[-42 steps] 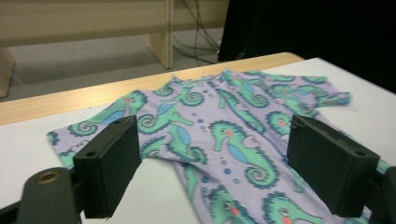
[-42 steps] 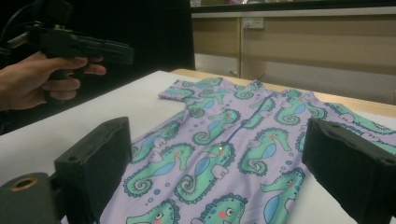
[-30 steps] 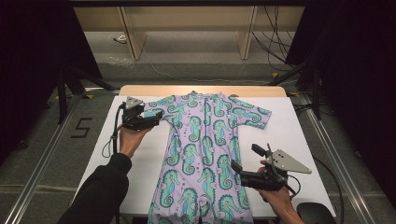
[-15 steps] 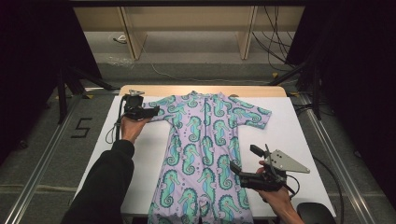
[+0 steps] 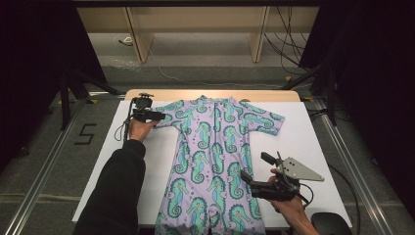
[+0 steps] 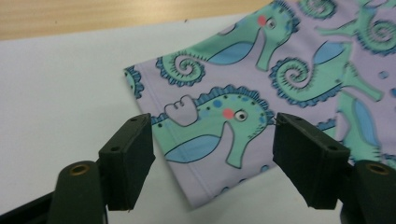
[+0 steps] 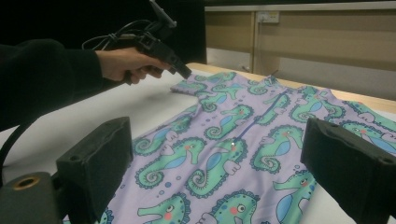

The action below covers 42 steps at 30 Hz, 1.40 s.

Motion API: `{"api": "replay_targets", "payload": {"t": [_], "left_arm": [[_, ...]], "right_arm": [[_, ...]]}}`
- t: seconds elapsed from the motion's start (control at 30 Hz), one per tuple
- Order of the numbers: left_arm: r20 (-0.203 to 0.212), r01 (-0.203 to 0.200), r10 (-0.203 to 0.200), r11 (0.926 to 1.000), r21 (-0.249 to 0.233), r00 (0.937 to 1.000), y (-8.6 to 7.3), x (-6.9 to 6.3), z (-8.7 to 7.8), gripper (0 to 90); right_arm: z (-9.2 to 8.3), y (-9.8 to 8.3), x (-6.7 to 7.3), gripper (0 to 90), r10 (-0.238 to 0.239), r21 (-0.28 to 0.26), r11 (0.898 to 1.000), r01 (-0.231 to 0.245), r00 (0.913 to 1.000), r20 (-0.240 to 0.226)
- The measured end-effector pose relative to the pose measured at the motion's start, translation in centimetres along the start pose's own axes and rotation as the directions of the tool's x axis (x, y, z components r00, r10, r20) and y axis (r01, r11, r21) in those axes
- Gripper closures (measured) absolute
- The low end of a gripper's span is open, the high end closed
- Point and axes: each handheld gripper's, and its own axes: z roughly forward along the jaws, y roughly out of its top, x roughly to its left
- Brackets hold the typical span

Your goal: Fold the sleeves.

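Observation:
A lilac child's one-piece suit printed with teal seahorses lies flat on the white sheet. My left gripper hovers low over the end of the suit's left sleeve. Its jaws stand apart and have just been closing; the sleeve hem lies between them, and the pads do not press it. The right gripper view looks across the table to that left gripper at the sleeve. My right gripper is open above the suit's right leg, with nothing gripped.
The white sheet covers a wooden table whose bare strip shows at the far edge. Metal rails run along both sides on the grey floor. A wooden frame and loose cables lie beyond the table.
My left gripper has moved toward the far edge of the table and lower, onto the sleeve's end, and its jaws have narrowed. The right gripper has stayed put.

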Motion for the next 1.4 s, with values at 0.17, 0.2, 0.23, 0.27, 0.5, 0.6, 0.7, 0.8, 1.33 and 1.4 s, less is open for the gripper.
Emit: {"api": "replay_targets", "payload": {"t": [0.17,0.2,0.23,0.27,0.5,0.6,0.7,0.8,1.33,1.4], "left_arm": [[-0.011,0.023,-0.023,0.9992,0.034,0.9997,0.0,0.6,0.9,31.5],[-0.011,0.023,-0.023,0.9992,0.034,0.9997,0.0,0.6,0.9,32.3],[-0.023,0.016,-0.015,0.9988,0.046,0.9996,-0.1,0.6,1.1,32.3],[-0.024,0.014,-0.013,0.9985,0.052,0.9996,-0.1,0.7,1.2,33.2],[-0.032,0.053,-0.051,0.9972,0.053,0.9982,-0.2,1.2,1.6,40.2],[-0.038,0.058,-0.056,0.9969,0.053,0.9977,-0.2,1.2,1.9,44.9],[-0.047,0.062,-0.059,0.9957,0.069,0.9971,-0.4,1.2,2.3,48.7],[-0.065,0.046,-0.042,0.9964,0.071,0.997,-0.5,1.0,2.6,50.9],[-0.004,0.09,-0.089,0.9959,0.016,0.996,-0.3,0.4,2.4,85.9],[0.012,0.095,-0.095,0.9954,-0.006,0.9954,0.0,0.4,1.9,86.1]], "right_arm": [[0.0,0.0,0.1,10.3,-0.004,0.003,1.0,0.004,1.0,-0.007],[0.0,0.0,0.1,10.3,-0.004,0.003,1.0,0.004,1.0,-0.007],[0.0,0.0,0.2,10.3,-0.004,0.004,1.0,0.004,1.0,-0.007],[0.0,0.0,0.2,10.7,-0.004,0.003,1.0,0.004,1.0,-0.009],[0.2,-0.1,0.5,11.6,-0.014,0.007,1.0,0.014,0.9997,-0.021],[0.2,-0.1,0.5,11.8,-0.016,0.006,1.0,0.016,0.9995,-0.025],[0.2,-0.1,0.5,12.0,-0.013,0.005,1.0,0.013,0.9996,-0.024],[0.1,-0.1,0.5,12.3,-0.014,0.004,1.0,0.014,0.9996,-0.025],[0.1,0.0,0.5,13.7,-0.011,-0.002,1.0,0.011,0.9995,-0.031],[0.1,-0.1,0.4,14.1,-0.01,-0.003,1.0,0.01,0.9995,-0.031]]}}
